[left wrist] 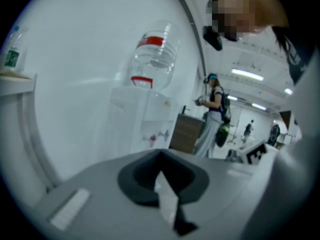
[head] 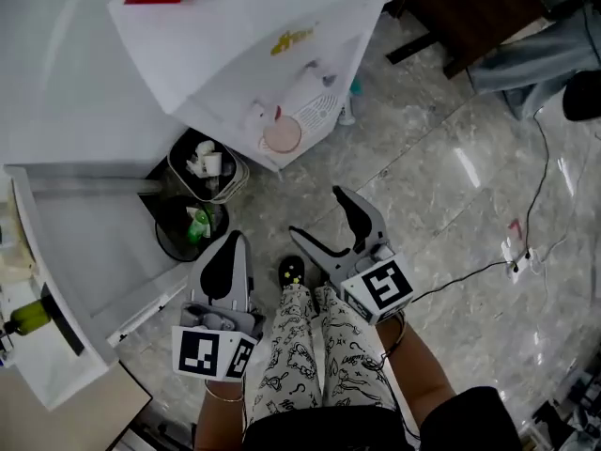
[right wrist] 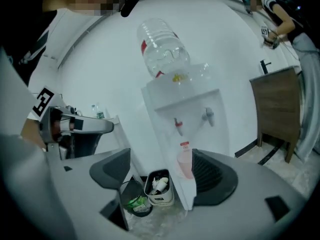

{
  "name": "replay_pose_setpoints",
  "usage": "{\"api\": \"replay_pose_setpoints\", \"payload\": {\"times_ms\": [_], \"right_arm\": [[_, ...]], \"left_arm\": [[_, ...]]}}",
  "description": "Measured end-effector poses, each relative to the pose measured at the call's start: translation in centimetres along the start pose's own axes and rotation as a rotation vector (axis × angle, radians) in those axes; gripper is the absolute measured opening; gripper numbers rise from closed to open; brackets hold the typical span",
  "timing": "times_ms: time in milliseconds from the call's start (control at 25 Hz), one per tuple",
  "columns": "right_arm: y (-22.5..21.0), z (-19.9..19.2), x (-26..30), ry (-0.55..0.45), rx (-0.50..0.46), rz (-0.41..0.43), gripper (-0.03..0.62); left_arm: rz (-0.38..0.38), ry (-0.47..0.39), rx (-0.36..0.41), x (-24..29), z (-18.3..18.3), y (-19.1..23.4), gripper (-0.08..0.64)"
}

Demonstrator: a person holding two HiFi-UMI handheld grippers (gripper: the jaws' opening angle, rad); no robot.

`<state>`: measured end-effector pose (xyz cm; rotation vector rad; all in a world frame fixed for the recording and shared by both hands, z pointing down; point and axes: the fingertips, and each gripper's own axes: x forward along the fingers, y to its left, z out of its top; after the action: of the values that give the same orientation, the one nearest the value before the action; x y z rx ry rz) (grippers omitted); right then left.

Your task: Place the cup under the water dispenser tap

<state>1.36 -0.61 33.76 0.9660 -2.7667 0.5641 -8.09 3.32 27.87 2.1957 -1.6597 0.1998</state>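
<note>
Over on the left, a white shelf unit (head: 89,252) carried a green bottle (head: 29,317) at its edge. The left claw (head: 229,248) hung clenched, pads pressed together with nothing caught between them, pointing at the floor just beside the bins. A round black bin (head: 191,225) held green and white scraps. Touching it stood a rectangular bin (head: 208,164) stuffed with crumpled white rubbish. Moving across, the white water dispenser (head: 235,36) rose against the wall with its clear bottle (right wrist: 162,46) upended on top. The pink cup (head: 282,136) stood upright in the dispenser's recess, roughly below the red tap (right wrist: 178,125), with the grey tap (right wrist: 208,115) off to one side. The right claw (head: 319,216) was released, jaws spread wide and empty. In the right gripper view the cup showed between them, though well apart from the pads and nearer the right-hand one. Underfoot lay a glossy grey marble floor (head: 441,186), with a thin dark cable (head: 470,275) snaking over it. At the far right stood a dark wooden cabinet (head: 470,7).
</note>
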Motion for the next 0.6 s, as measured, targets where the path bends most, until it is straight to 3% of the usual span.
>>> {"api": "replay_pose_setpoints", "payload": {"times_ms": [120,240,280,400,600], "right_arm": [[3.5,4.0,-4.3,0.061,-0.056,0.029,0.394],[5.7,8.4,-6.7,0.112,-0.130,0.060,0.385],[6.3,10.1,-7.5,0.110,-0.144,0.059,0.352],[8.3,14.8,-10.4,0.076,-0.130,0.040,0.073],[11.3,19.8,-15.0,0.001,-0.045,0.009,0.021]], "left_arm": [[-0.076,-0.011,0.025,-3.5,4.3,-3.2,-0.006],[-0.173,-0.076,0.053,-5.9,8.5,-5.9,-0.006],[-0.185,-0.087,0.058,-6.6,9.8,-6.4,-0.006],[-0.179,-0.090,0.065,-8.9,13.3,-7.6,-0.006],[-0.184,-0.130,0.055,-12.4,17.5,-9.7,-0.006]]}}
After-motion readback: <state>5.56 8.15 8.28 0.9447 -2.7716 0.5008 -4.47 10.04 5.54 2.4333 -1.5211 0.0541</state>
